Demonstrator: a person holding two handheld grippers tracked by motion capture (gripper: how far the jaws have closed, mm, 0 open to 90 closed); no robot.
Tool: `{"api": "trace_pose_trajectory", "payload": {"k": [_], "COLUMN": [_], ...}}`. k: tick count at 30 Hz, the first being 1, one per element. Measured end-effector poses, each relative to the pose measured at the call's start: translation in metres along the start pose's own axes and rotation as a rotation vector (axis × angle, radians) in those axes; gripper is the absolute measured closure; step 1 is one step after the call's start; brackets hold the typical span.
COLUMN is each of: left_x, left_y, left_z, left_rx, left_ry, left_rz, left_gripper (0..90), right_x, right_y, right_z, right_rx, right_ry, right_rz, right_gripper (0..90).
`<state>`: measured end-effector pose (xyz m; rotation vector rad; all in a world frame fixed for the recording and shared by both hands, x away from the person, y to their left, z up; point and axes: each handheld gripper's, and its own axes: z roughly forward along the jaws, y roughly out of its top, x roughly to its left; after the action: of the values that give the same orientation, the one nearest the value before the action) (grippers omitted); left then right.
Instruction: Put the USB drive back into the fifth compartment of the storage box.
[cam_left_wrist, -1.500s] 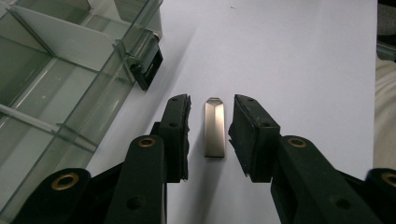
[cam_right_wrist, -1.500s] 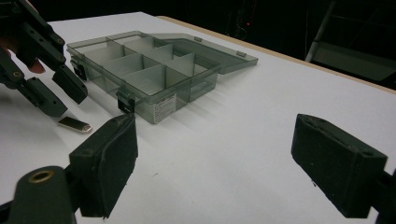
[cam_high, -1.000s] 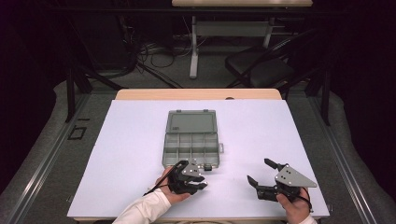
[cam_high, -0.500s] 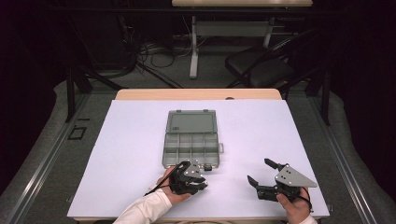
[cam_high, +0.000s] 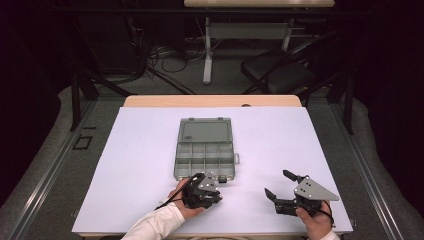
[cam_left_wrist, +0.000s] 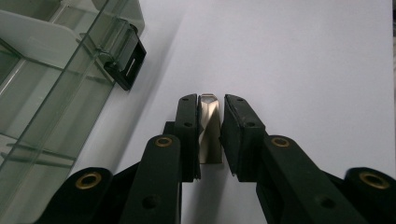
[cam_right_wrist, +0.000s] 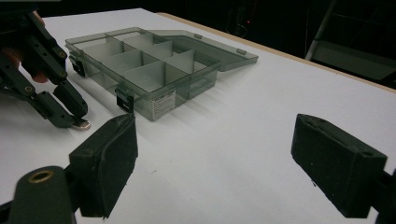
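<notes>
The table (cam_high: 150, 150) is bare but for the box (cam_high: 205, 150), which lies open in the middle with its lid laid flat on the far side and its compartments, as far as I can see, empty. My left claw (cam_left_wrist: 209, 116) sits just off the box's near edge, by the black latch (cam_left_wrist: 123, 63); its jaws have just been closing, and they are now clenched on a small metal piece (cam_left_wrist: 208, 130) that lies on the table between them. The piece is pale and shiny; I think it is a bit or a clip, but the view is too close to say. My right claw (cam_right_wrist: 215, 158) rests well to the right of the box, jaws wide apart with nothing in them. So I judge this the pick-up step. Next I should lift the piece straight up, clear the box's near wall, and carry it over a compartment before letting go.
</notes>
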<state>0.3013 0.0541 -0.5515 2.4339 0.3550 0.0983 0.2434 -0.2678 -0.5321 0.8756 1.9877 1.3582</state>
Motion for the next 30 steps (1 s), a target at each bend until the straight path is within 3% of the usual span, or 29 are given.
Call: {"api": "trace_pose_trajectory", "payload": {"k": [30], "left_x": [-0.0012], "left_y": [0.0001], "left_z": [0.0001], "left_rx": [0.002], "left_ry": [0.002], "left_rz": [0.004], "left_gripper": [79.0], "right_x": [0.0001], "right_y": [-0.0003], "right_z": [0.0005], "right_rx": [0.011], "right_ry": [0.006], "right_rz": [-0.001], "right_gripper": [14.0]}}
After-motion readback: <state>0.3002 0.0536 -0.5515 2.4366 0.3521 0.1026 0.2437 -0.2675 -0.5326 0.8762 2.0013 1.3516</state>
